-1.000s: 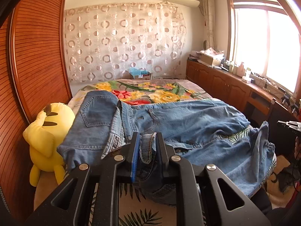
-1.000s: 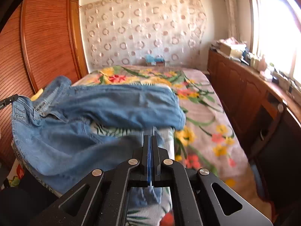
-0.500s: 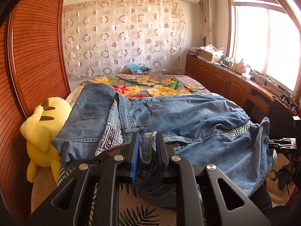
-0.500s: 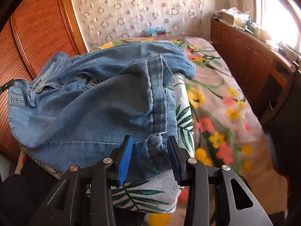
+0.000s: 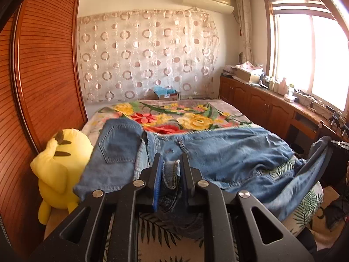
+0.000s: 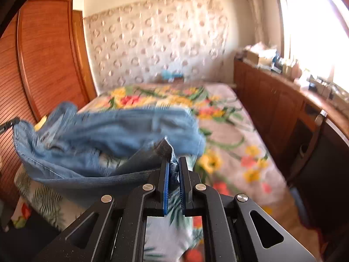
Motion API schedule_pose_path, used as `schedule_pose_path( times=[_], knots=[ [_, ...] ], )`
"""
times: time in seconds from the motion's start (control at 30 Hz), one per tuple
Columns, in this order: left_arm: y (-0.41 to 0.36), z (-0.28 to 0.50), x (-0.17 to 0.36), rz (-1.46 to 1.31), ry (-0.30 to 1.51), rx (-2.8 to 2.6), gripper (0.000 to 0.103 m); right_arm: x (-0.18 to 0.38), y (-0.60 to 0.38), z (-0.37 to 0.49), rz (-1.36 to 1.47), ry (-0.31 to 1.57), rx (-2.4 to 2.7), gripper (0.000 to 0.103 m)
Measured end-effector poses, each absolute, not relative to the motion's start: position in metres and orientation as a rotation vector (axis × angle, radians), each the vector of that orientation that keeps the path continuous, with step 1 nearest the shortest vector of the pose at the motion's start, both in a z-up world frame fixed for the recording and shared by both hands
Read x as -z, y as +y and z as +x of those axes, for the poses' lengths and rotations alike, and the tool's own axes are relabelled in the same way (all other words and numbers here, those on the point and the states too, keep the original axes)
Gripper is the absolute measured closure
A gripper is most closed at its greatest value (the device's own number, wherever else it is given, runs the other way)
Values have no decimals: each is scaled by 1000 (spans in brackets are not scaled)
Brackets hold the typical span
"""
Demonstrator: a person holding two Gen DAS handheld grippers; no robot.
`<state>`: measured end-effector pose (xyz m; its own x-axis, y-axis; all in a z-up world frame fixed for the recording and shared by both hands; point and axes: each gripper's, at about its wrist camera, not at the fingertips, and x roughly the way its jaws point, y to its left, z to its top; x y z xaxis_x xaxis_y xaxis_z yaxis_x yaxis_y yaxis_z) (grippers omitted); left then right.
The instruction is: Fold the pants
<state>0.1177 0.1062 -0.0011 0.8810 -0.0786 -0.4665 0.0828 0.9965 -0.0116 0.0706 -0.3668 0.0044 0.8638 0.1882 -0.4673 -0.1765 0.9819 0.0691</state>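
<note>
- We see the light-blue denim pants spread beyond our black left gripper, clamped on the waistband;
- our black right gripper pinches a leg hem.

Bed under flowered cover, jeans spread across near end, yellow plush toy alongside.

Both wrist views look low and close from the bed's foot toward the curtain at 12 o'clock, sharing jeans, wardrobe and window.
</note>
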Motion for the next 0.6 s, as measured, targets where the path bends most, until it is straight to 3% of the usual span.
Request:
schedule_pose_path(
  times=[0.13, 0.4, 0.6],
  knots=[
    [115, 130, -10, 11, 467, 64, 100, -17, -376, 80, 56, 436, -173, 95],
    [120, 139, 9, 15, 530, 92, 100, 10, -354, 114, 15, 485, -190, 95],
    [129, 110, 38, 33, 619, 58, 84, 21, -347, 140, 19, 551, -185, 95]
  ],
)
